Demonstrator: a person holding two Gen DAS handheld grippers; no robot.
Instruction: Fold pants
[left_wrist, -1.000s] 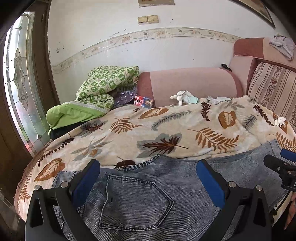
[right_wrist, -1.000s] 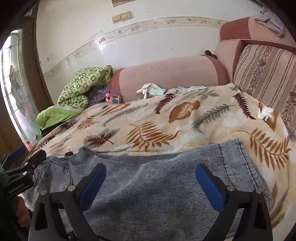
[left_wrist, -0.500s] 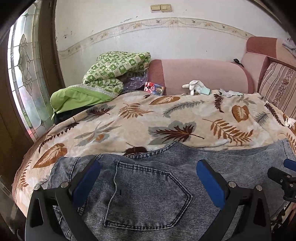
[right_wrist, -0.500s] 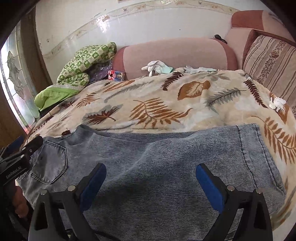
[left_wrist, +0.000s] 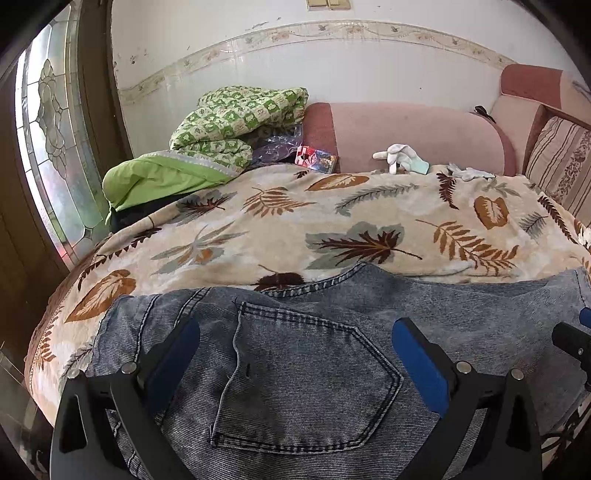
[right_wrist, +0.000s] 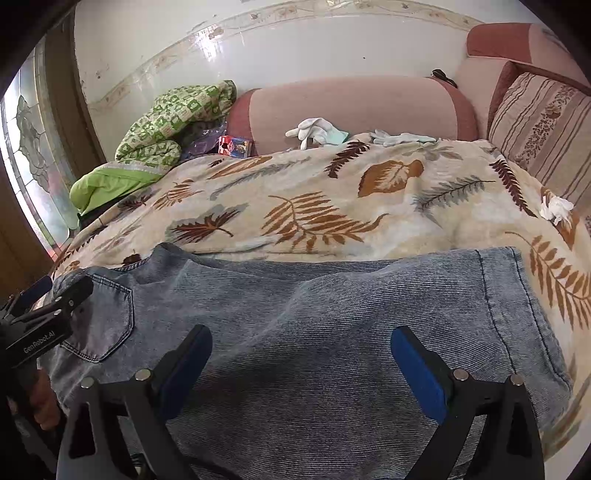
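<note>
Faded blue denim pants (left_wrist: 295, 354) lie flat along the near edge of a leaf-patterned blanket (left_wrist: 295, 221), back pocket up. My left gripper (left_wrist: 295, 354) hovers open over the back pocket at the waist end, nothing between its blue pads. In the right wrist view the pants (right_wrist: 332, 302) stretch from the pocket at left to the leg hem at right. My right gripper (right_wrist: 301, 363) stands open above the leg part. The left gripper (right_wrist: 48, 310) shows at the left edge there, held by a hand.
Pink sofa arm (left_wrist: 406, 136) and striped cushion (right_wrist: 539, 129) bound the far and right sides. A green quilt pile (left_wrist: 229, 129), a small red box (left_wrist: 317, 159), white gloves (right_wrist: 317, 131) and a crumpled tissue (right_wrist: 556, 208) lie on or beside the blanket. A stained-glass door (left_wrist: 51, 147) stands left.
Both grippers have dropped lower and tilted down toward the pants, so the denim fills more of each view. Both stay open; the pants have not moved.
</note>
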